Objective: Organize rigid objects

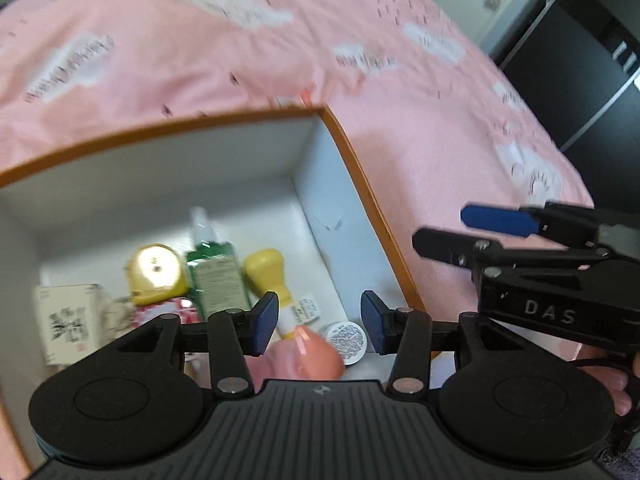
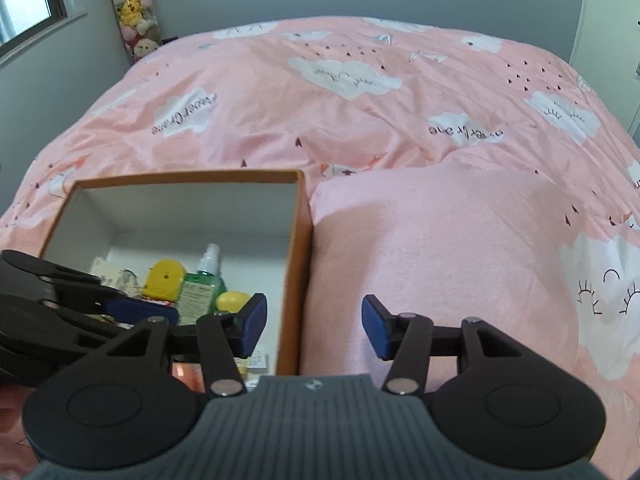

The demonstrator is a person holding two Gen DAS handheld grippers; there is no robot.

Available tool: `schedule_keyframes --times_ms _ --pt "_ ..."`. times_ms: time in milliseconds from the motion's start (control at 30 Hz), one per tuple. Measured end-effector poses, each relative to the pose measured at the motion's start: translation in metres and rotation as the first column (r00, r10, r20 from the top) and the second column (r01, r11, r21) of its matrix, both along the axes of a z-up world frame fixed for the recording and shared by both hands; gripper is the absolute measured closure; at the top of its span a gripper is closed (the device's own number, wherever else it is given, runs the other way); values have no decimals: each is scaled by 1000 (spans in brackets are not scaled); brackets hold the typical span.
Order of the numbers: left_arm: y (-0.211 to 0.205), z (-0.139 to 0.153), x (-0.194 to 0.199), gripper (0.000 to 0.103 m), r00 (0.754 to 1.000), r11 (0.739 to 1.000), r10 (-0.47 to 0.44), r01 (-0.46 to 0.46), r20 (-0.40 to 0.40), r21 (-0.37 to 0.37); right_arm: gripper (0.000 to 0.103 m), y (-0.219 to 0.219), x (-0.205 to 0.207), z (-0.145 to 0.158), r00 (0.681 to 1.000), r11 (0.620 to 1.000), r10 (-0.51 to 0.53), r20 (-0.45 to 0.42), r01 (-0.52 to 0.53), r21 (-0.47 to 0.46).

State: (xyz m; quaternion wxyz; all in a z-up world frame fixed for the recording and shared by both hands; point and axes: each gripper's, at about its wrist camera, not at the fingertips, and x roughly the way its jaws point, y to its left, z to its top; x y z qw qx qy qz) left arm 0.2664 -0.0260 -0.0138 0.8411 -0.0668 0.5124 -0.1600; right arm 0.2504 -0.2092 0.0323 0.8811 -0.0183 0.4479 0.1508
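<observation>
An orange-rimmed box (image 1: 344, 148) with white inner walls lies on the pink bed; it also shows in the right wrist view (image 2: 298, 240). Inside lie a green spray bottle (image 1: 216, 276), a yellow round case (image 1: 156, 274), a yellow-capped tube (image 1: 272, 276), a white carton (image 1: 68, 320), a pink object (image 1: 308, 356) and a small silver-lidded jar (image 1: 346, 338). My left gripper (image 1: 318, 322) is open and empty above the box's near right corner. My right gripper (image 2: 314, 326) is open and empty over the box's right wall. It shows at right in the left wrist view (image 1: 460, 230).
A pink pillow (image 2: 440, 264) lies right of the box on the cloud-print bedspread (image 2: 320, 100). Stuffed toys (image 2: 134, 8) hang in the far left corner by a window. A dark wardrobe (image 1: 580, 80) stands beside the bed.
</observation>
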Motion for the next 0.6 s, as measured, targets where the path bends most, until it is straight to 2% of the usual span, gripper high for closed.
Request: schedule_keyframes --times_ms 100,167,233,333,433,500,567,600 --pt "17 22 -22 50 994 999 42 -43 97 7 49 7 -12 10 1000 1000 25 15 -25 13" --pt "27 35 -38 50 985 997 76 -77 153 4 44 13 -21 17 998 999 47 28 -48 25" --pt "38 43 -55 50 969 991 127 -130 210 -1 43 20 -32 24 997 997 69 46 -70 39" --pt "46 49 -80 49 939 980 162 -189 304 59 43 34 -50 32 991 994 102 86 -105 39" --pt "54 50 -100 49 909 961 214 -261 357 90 42 49 -71 37 984 990 130 126 -135 33" --pt "59 52 -114 45 887 943 254 -315 385 106 37 58 -85 37 978 988 148 149 -153 23" --pt "59 55 -128 29 863 932 260 -342 432 121 31 66 -98 38 973 987 154 170 -159 16" --pt "59 56 -135 27 851 925 269 -359 452 125 29 69 -104 38 972 987 154 178 -160 17"
